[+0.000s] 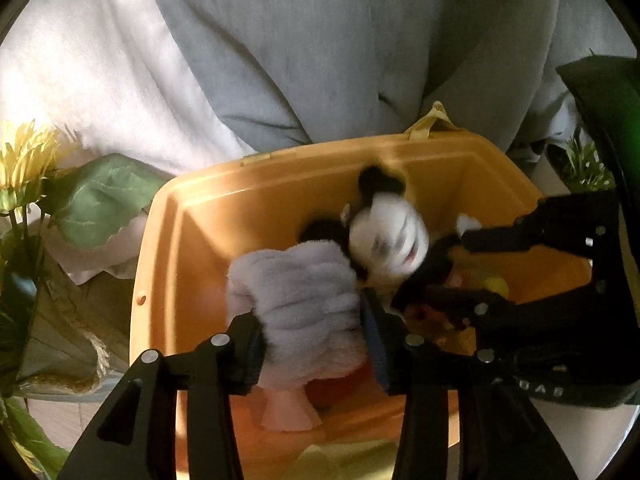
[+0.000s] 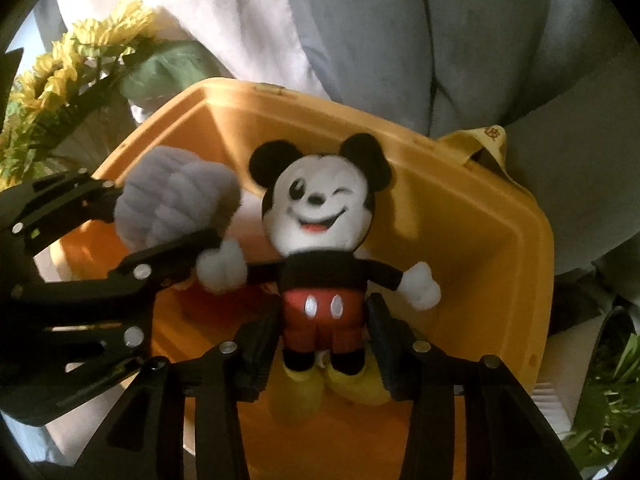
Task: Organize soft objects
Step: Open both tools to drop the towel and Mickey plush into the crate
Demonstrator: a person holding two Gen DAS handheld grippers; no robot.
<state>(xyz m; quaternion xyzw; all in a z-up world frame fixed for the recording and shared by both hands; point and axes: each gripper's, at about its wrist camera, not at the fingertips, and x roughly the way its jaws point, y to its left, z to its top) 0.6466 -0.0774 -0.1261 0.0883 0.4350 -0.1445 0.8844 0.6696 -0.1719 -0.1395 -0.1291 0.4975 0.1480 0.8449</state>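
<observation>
The mouse doll (image 2: 324, 256) hangs upright over the open yellow bin (image 2: 472, 216), its red shorts between the fingers of the right claw (image 2: 324, 344). The pads stand just beside the shorts on both sides; whether they still press cannot be told. The yellow shoes hang below the fingers.

The grey plush (image 1: 298, 300) sits between the fingers of the left claw (image 1: 316, 344), above the bin (image 1: 200, 216) interior. The left pad touches the plush; the right pad stands at its edge, and a firm grip cannot be confirmed.

The two toys are side by side, the grey plush near the doll's raised hand. Yellow flowers (image 1: 24, 160) stand beside the bin. Grey cloth (image 1: 320, 40) lies behind it.
</observation>
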